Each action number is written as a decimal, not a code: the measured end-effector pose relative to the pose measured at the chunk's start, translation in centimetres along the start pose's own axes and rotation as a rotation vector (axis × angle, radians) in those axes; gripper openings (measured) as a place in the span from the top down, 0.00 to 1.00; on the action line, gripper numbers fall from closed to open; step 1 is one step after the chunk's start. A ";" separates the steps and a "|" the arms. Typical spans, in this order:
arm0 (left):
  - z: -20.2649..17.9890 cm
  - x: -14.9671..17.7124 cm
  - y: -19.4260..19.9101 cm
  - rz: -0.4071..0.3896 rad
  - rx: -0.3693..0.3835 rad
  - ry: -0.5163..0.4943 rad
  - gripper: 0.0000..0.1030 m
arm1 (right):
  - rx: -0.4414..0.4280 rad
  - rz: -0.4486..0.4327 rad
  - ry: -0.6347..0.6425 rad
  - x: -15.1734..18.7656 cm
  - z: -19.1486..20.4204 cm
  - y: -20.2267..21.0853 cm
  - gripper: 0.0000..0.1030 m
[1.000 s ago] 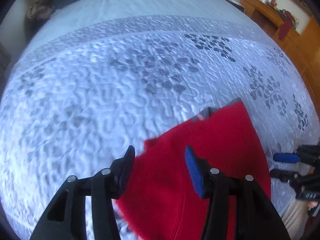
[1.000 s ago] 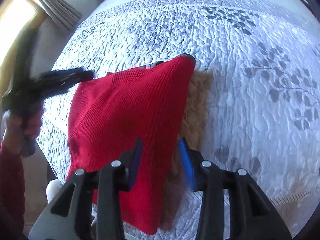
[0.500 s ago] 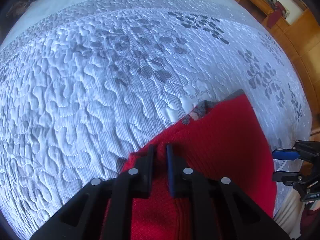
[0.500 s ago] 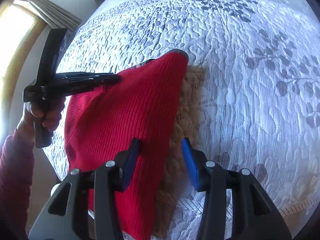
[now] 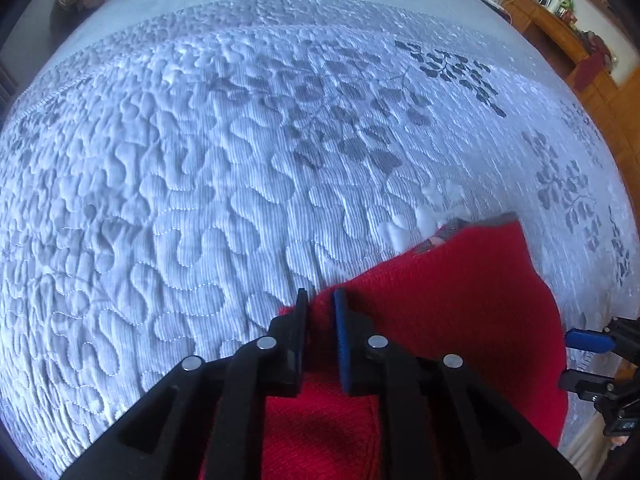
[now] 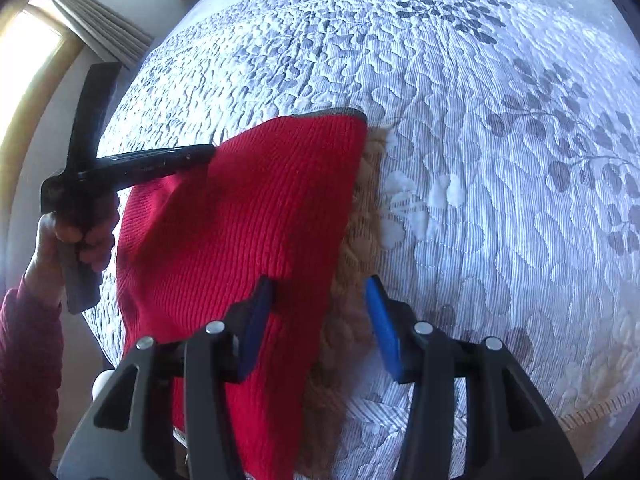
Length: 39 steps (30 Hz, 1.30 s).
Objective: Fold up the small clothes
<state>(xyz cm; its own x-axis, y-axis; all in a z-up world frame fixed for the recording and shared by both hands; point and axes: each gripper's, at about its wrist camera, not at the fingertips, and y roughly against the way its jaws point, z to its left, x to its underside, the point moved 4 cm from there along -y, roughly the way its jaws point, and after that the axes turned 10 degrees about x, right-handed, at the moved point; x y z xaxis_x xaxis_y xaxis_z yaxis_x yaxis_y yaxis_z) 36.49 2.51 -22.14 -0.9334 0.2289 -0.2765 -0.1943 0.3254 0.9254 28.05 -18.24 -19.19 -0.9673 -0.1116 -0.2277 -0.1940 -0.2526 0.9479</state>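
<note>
A red knitted garment [image 6: 240,232] lies on a white quilted bedspread [image 5: 200,200] with grey leaf patterns, close to the near edge of the bed. Under its right side a tan fluffy fabric [image 6: 360,216] shows, and a grey band runs along its far edge. The left gripper [image 5: 320,300] is at the near-left edge of the garment; its jaws stand nearly together and have just been opening a little, with a raised fold of the red knit pinched between the pads. In the right wrist view this same gripper comes in from the left, held by a hand [image 6: 76,236] in a dark red sleeve [image 6: 28,380], and its tip touches the left edge of the garment. The right gripper [image 6: 320,284] hangs over the near-right part of the garment with its jaws about half apart. The border between red knit and tan fabric lies between the blue pads [image 6: 380,320], which press on nothing. A wooden cabinet [image 5: 560,32] stands far right, and a curtain [image 6: 92,24] hangs far left.
</note>
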 end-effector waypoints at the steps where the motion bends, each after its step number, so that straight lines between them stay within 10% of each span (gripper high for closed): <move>1: -0.3 0.1 0.7 -0.008 -0.023 -0.009 0.81 | 0.001 -0.001 -0.001 0.1 -0.1 0.2 0.54; 6: -1.6 2.5 5.6 -0.075 -0.084 -0.024 0.57 | 0.011 -0.033 0.015 1.3 0.3 2.5 0.54; 19: -4.0 20.6 8.8 -0.009 -0.136 0.096 0.43 | -0.034 0.060 -0.012 11.8 1.5 3.3 0.53; 26: -4.2 21.4 8.8 -0.015 -0.016 0.207 0.79 | 0.020 0.065 0.045 13.2 3.1 3.1 0.65; 30: -4.6 21.5 8.9 -0.017 -0.030 0.210 0.84 | 0.006 0.077 0.047 13.3 3.7 2.9 0.86; 39: -3.8 22.6 7.5 -0.018 -0.038 0.204 0.88 | 0.038 0.116 0.041 14.4 3.1 0.9 0.89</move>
<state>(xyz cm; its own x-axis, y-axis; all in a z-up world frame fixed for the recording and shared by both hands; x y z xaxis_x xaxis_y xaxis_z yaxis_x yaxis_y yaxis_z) 12.74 6.62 -20.42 -0.9706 0.0319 -0.2385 -0.2191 0.2923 0.9309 13.44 -17.13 -20.90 -0.9763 -0.1771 -0.1241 -0.0878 -0.1994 0.9760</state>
